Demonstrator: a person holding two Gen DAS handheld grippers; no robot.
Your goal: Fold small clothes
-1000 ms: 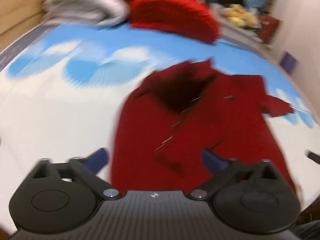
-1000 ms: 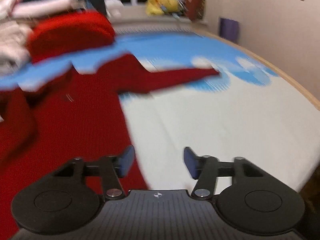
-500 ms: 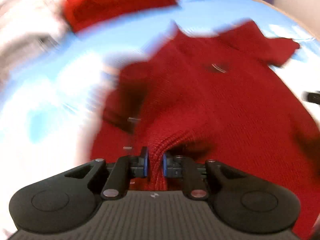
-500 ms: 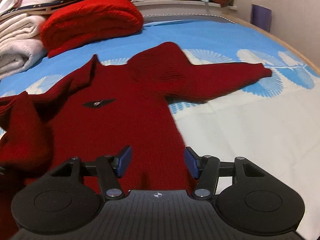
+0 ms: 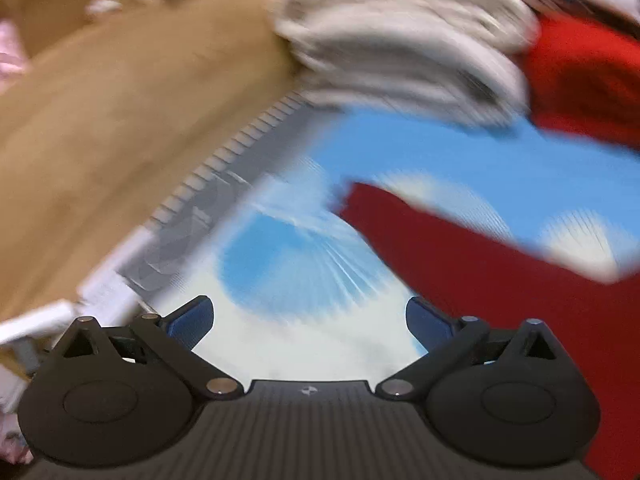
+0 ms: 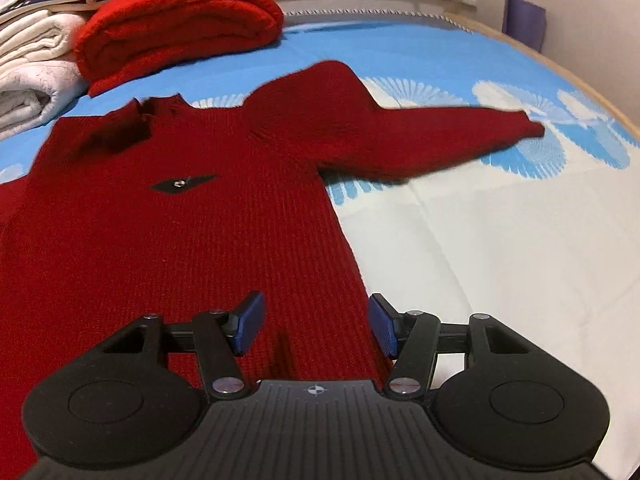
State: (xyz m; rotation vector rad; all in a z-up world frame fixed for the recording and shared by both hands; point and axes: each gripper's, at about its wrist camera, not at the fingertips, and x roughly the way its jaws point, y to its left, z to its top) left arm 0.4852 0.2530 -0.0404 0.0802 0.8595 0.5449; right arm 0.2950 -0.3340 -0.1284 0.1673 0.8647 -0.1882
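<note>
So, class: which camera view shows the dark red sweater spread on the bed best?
The right wrist view: the dark red sweater lies sharp, showing body, collar, emblem and one outstretched sleeve. The left wrist view is motion-blurred and catches only a sleeve end at the right.

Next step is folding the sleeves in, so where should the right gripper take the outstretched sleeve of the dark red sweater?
Probably at the cuff, coming from above and the far right. The sleeve lies flat and straight on the bedsheet, pointing away from the sweater body, so its free end should lift and swing back over the chest. The right gripper is open over the hem.
</note>
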